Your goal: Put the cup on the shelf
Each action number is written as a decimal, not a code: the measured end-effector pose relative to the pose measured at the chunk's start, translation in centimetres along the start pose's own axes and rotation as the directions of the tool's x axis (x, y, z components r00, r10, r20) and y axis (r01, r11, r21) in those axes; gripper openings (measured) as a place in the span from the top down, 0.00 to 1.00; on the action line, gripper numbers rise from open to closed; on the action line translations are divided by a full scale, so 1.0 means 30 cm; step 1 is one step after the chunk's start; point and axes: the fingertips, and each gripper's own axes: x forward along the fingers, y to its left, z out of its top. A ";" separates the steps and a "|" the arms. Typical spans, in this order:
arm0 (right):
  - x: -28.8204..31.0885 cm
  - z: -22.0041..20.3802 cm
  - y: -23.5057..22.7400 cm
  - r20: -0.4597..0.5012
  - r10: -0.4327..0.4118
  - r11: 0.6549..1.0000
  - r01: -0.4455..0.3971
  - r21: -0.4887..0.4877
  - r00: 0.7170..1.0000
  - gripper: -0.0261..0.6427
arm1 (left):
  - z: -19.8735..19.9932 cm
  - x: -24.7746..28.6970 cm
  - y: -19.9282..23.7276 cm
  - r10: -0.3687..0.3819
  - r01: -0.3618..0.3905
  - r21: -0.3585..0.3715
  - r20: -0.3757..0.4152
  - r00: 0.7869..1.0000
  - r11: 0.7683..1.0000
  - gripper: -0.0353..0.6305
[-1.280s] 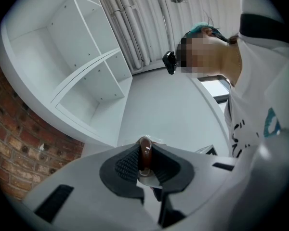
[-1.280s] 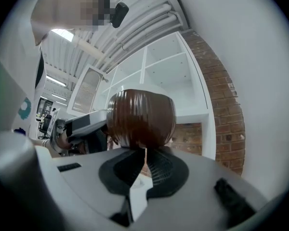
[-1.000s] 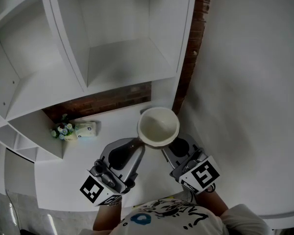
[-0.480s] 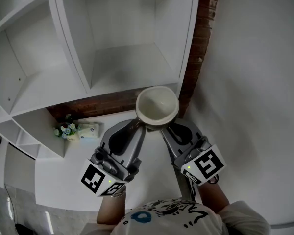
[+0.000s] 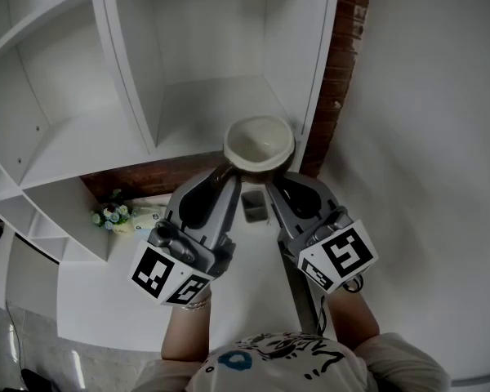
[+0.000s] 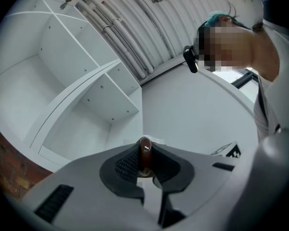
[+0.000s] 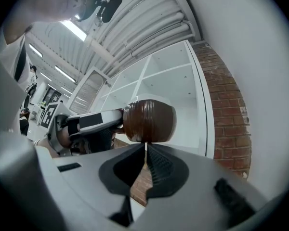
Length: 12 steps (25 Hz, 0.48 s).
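Figure: 2 hand-held grippers carry 1 cup before a white shelf, seen from the head view and from both gripper views.

Left gripper (image 6: 144, 155): clenched on the cup's handle (image 6: 144, 149). The handle is a glossy brown loop standing upright between the ribbed pads (image 6: 127, 165), and both pads press on it. In the head view this gripper reaches the cup from the lower left.

Right gripper (image 7: 146, 146): jaws drawn together, with only a thin slit between them and nothing inside it. The closed tips sit against the lower part of the cup's brown outer wall. In the head view it comes in from the lower right.

Cup (image 5: 259, 141): upright with its mouth up, brown outside and pale inside; the head view looks into a plain pale bowl. It hangs in the air between the 2 gripper tips, above the white surface (image 5: 106, 292). It is just in front of the lower front edge of a shelf (image 5: 204, 104) compartment, near that compartment's right wall, and does not rest on the board.

Surroundings: a strip of brick wall (image 5: 343, 72) runs beside the shelf's right edge. A small bunch of flowers (image 5: 108, 216) lies on the surface, left of the left gripper and well apart from the cup.
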 end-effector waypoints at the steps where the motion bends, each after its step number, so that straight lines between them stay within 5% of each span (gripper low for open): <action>1: 0.010 0.006 -0.007 0.003 -0.002 1.000 0.002 -0.001 1.000 0.92 | 0.005 0.010 0.011 0.008 -0.008 -0.005 0.005 1.000 1.000 0.86; 12: 0.029 -0.023 -0.052 -0.014 -0.027 1.000 0.027 0.008 1.000 0.92 | 0.016 0.124 0.095 0.084 -0.084 0.050 0.008 0.996 0.995 0.86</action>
